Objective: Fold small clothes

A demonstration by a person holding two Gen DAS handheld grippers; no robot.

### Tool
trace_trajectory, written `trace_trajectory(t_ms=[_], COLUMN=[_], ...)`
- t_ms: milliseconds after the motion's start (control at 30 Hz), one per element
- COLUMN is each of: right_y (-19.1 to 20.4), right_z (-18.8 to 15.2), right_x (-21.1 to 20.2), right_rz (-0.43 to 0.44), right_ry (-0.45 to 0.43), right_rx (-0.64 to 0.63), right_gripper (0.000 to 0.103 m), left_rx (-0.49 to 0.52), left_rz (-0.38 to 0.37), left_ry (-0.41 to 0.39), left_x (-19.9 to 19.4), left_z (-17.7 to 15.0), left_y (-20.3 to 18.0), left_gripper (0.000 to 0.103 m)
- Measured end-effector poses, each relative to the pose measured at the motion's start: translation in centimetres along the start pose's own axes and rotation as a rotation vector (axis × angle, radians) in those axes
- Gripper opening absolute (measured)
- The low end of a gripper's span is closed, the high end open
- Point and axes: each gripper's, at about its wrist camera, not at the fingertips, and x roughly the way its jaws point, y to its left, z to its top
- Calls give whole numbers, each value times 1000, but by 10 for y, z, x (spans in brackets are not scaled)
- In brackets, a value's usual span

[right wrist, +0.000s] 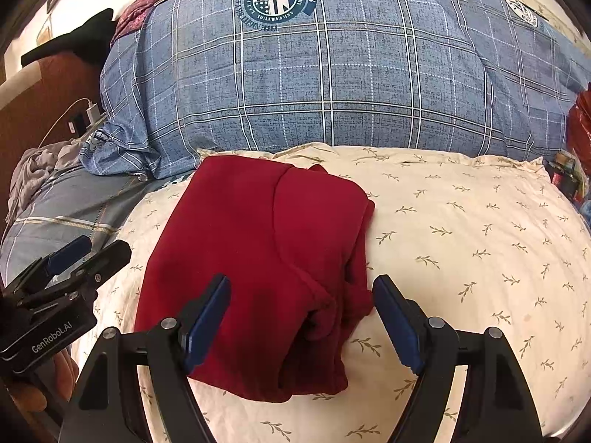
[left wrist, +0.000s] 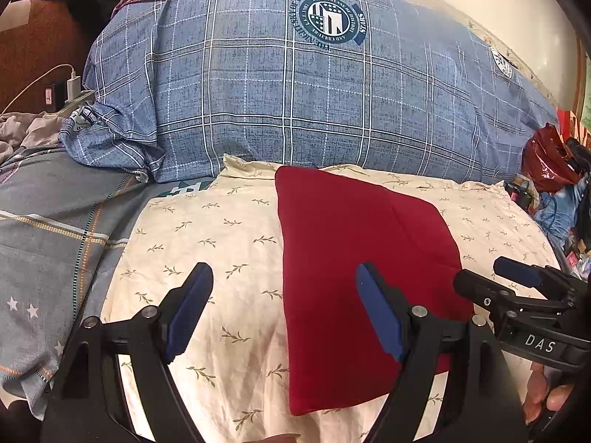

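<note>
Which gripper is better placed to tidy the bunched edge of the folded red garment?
Probably the right gripper: it is open, with the red garment and its bunched edge between its fingers. The left gripper, also open, sits over the cream pillow at the smooth side.

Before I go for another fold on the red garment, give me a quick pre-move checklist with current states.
1. Left gripper open, holding nothing: ok.
2. Right gripper open, holding nothing: ok.
3. Folded dark red knit garment lying wholly on the cream leaf-print pillow: ok.
4. Garment edges neat: not ok, its near right corner is bunched.
5. Right gripper lined up on that bunched corner: ok.
6. Layers underneath lying flat: cannot tell.
</note>
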Motion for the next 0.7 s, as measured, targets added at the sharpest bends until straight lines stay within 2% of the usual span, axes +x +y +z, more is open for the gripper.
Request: trace_trajectory(t_ms=[700], right_y=[4], right_z=[-2], right_x=[9], right_rz=[2], right_ry=[24], right_rx=[-1], right_gripper=[81], left_rx=[14], left_rz=[5], left_ry=[7], left_x=[5], left_z=[-3], left_y=[-3], left_gripper=[80])
